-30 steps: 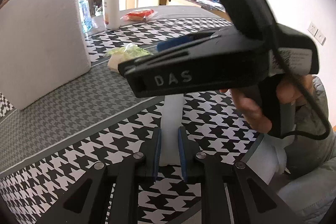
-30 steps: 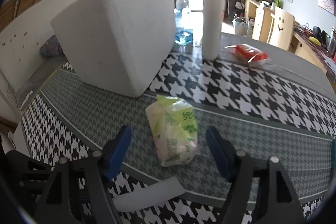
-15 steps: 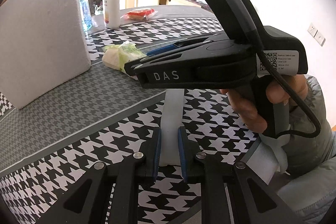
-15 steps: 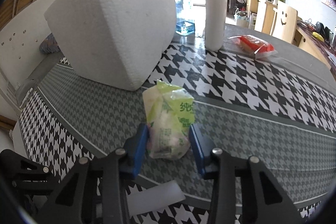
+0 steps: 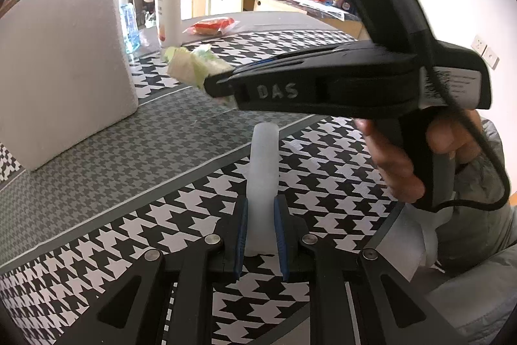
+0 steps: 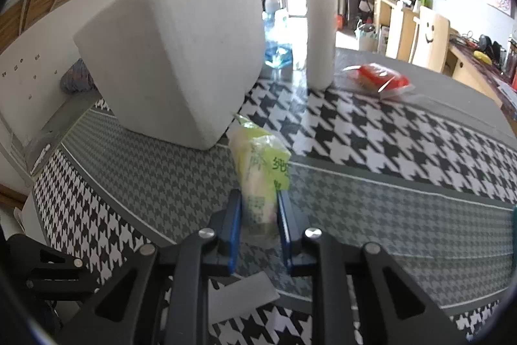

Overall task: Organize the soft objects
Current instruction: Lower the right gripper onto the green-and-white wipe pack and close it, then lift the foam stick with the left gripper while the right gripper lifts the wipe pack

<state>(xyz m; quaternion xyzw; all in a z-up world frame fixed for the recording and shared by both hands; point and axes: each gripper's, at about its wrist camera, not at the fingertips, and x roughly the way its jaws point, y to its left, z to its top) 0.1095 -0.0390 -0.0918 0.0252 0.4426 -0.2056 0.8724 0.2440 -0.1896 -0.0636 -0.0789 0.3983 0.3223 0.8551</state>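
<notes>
We have 2 claws, 1 in each hand, and both are busy. Our left gripper (image 5: pixel 261 230) is squeezed tight on a white foam strip (image 5: pixel 263 177), which sticks out in front of it over the checked tablecloth (image 5: pixel 323 170). Our right gripper (image 6: pixel 258 223) has just been closing, and now its blue pads (image 6: pixel 235 231) press on both sides of a soft green and yellow tissue pack (image 6: pixel 261 173). In the left view the pack looks lifted off the cloth, out at the tip of the right claw. The big white foam box (image 6: pixel 181 60) sits just past the pack, a little to the left. A tall white pump bottle (image 6: pixel 320 31) and a red packet (image 6: pixel 376 78) sit further back, well apart from us. We think the step now is picking up the tissue pack, and that the grab is done. We think the next move is to carry the pack to where the soft things go, maybe into the foam box, but we cannot see inside the box. The pack is squishy, so it could bend or slip out if we swing it fast. We should lift it high enough to clear the box wall and only then let go. The foam strip also has to find its place.
</notes>
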